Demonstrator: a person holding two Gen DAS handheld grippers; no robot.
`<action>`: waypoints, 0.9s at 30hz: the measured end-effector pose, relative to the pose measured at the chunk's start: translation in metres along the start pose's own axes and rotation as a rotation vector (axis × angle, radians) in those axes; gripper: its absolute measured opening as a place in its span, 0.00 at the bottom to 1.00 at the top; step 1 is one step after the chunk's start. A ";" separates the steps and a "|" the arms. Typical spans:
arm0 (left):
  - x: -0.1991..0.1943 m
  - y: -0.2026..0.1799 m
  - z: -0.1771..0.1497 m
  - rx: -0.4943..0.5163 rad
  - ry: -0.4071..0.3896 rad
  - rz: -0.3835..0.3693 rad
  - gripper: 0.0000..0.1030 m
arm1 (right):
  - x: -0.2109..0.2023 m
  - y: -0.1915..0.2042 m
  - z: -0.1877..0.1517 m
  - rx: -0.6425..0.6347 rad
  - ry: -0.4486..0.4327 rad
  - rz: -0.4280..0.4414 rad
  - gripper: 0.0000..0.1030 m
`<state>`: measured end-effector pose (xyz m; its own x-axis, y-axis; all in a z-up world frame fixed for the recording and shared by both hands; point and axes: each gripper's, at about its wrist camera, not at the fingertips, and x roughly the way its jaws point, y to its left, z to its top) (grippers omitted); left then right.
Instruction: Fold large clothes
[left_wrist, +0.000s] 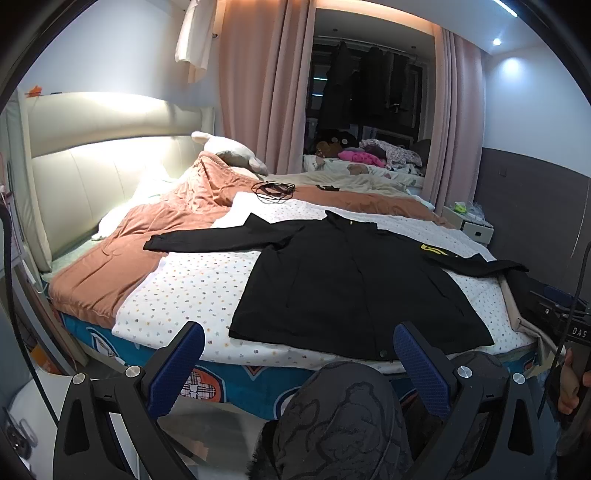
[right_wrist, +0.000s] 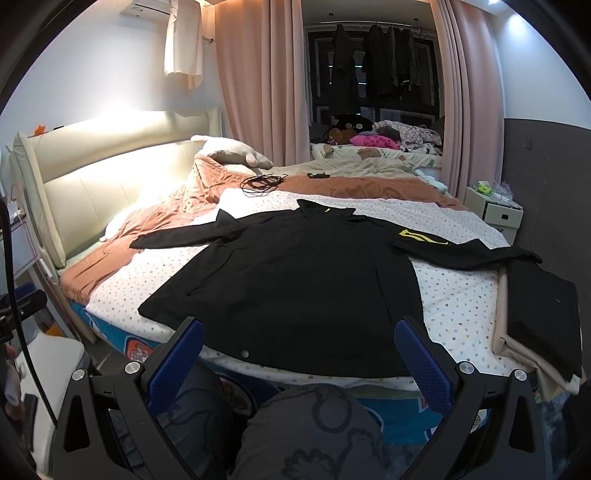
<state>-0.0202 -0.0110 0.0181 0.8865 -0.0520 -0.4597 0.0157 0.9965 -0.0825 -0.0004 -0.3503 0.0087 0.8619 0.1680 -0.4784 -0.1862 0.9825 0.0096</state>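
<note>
Left wrist view shows the left gripper (left_wrist: 299, 354) hanging short of the bed's near edge, its 2 blue pads spread wide and holding nothing. Right wrist view shows the right gripper (right_wrist: 299, 352) the same way, jaws apart and empty, above the person's knees (right_wrist: 306, 424).

The black jacket (right_wrist: 295, 280) lies flat on the dotted sheet (right_wrist: 454, 295), collar toward 12 o'clock, hem toward 6 o'clock at the bed's near edge. Its left sleeve (right_wrist: 177, 234) reaches out to 9 o'clock onto the orange blanket (right_wrist: 159, 218); the right sleeve, with a yellow emblem (right_wrist: 421, 236), runs toward 3 o'clock. At 4 o'clock a folded black garment (right_wrist: 543, 314) sits on beige cloth.

The fabric looks soft and limp, probably light, so it should sag and drag when lifted rather than hold shape. I would judge the sleeve cuffs or the hem corners the best places to pinch, 1 per gripper, lifting low so the body stays put on the sheet.
</note>
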 end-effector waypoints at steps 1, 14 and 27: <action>0.000 0.000 0.001 0.000 0.000 0.003 1.00 | 0.001 0.000 0.001 -0.001 0.000 0.001 1.00; 0.032 0.015 0.018 -0.042 0.020 0.033 1.00 | 0.044 -0.002 0.024 0.001 0.019 0.019 1.00; 0.094 0.051 0.055 -0.104 0.045 0.108 1.00 | 0.130 0.011 0.071 -0.002 0.050 0.064 1.00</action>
<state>0.0896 0.0390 0.0193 0.8588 0.0494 -0.5099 -0.1282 0.9844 -0.1205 0.1429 -0.3124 0.0089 0.8236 0.2264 -0.5199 -0.2412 0.9697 0.0403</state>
